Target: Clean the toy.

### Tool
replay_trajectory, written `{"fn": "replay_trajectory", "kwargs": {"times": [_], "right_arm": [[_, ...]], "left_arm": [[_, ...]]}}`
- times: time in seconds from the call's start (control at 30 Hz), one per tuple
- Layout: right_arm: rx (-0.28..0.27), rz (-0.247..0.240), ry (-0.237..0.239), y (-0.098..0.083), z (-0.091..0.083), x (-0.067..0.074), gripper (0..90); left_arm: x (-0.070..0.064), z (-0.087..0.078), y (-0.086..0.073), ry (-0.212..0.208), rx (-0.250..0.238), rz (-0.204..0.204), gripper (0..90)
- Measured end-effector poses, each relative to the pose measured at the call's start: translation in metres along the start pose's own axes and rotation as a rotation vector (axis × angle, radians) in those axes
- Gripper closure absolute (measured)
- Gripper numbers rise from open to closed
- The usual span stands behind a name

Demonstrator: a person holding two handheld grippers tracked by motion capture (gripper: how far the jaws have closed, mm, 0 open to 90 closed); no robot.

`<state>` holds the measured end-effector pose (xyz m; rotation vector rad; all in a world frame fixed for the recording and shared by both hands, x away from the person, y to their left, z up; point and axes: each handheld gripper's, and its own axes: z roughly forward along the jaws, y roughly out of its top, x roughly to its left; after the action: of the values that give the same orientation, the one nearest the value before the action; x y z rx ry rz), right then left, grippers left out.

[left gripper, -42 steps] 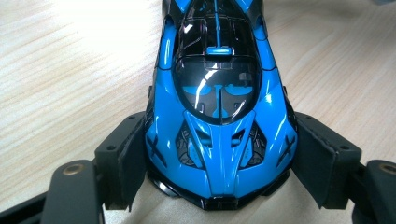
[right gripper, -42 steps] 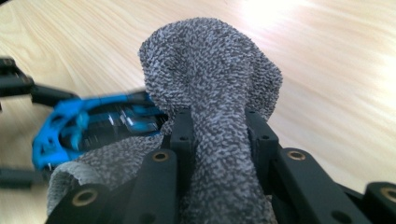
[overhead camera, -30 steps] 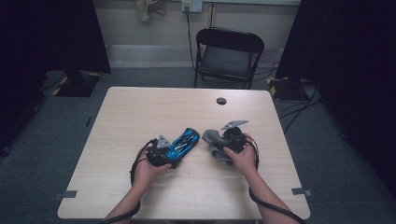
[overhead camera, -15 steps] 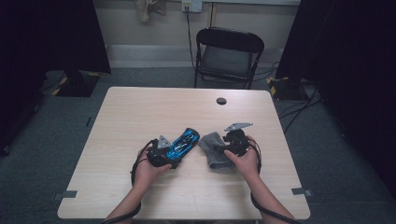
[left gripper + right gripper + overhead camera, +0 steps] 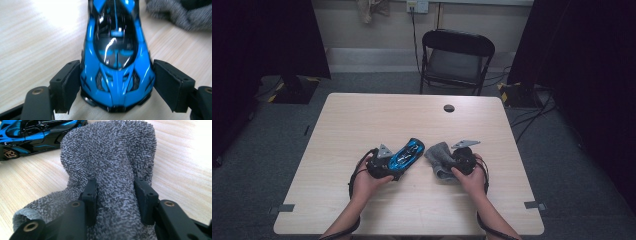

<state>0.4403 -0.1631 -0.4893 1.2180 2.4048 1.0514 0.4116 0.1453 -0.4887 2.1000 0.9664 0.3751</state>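
Observation:
A blue and black toy car lies on the wooden table, left of centre. My left gripper is shut on its near end, and the pads press on both flanks of the car in the left gripper view. A grey terry cloth lies bunched just right of the car. My right gripper has just been closing its jaws with a fold of this cloth between them, and the pads now dig into it. The car is at the upper left of the right gripper view.
A small black round disc sits in the tabletop near the far edge. A black folding chair stands behind the table. Cables trail on the floor at the right. Bare wood lies on all sides of the two hands.
The right gripper has dropped slightly toward the table and the near edge, and the cloth is now gathered between its jaws. The left hand and the car have stayed put.

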Motion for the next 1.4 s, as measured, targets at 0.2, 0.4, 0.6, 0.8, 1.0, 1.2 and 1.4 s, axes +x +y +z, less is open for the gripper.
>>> {"fn": "replay_trajectory", "kwargs": {"times": [0.2,0.4,0.6,0.8,1.0,1.2,1.4], "right_arm": [[0.012,-0.006,0.001,0.002,0.001,0.000,61.0],[0.012,-0.004,0.003,0.002,0.001,-0.001,61.2],[0.010,-0.010,0.006,0.001,0.000,-0.002,61.4],[0.009,-0.010,0.004,0.001,0.001,-0.001,61.4],[0.012,-0.002,0.011,0.002,0.001,-0.001,63.9],[0.014,0.006,-0.014,0.006,-0.001,0.004,70.3],[-0.007,0.026,-0.042,0.019,0.003,0.019,71.3]], "left_arm": [[0.006,-0.008,0.020,-0.018,-0.073,-0.013,23.2],[0.012,0.005,0.029,-0.022,-0.040,-0.007,26.9],[0.010,0.010,0.029,-0.029,-0.036,0.027,37.4],[0.008,0.015,0.028,-0.045,-0.014,0.053,45.0],[0.008,0.014,0.030,-0.035,0.009,0.067,46.0],[0.006,0.015,0.030,-0.024,0.004,0.063,46.3],[0.006,0.016,0.030,-0.029,-0.002,0.047,46.4]]}}
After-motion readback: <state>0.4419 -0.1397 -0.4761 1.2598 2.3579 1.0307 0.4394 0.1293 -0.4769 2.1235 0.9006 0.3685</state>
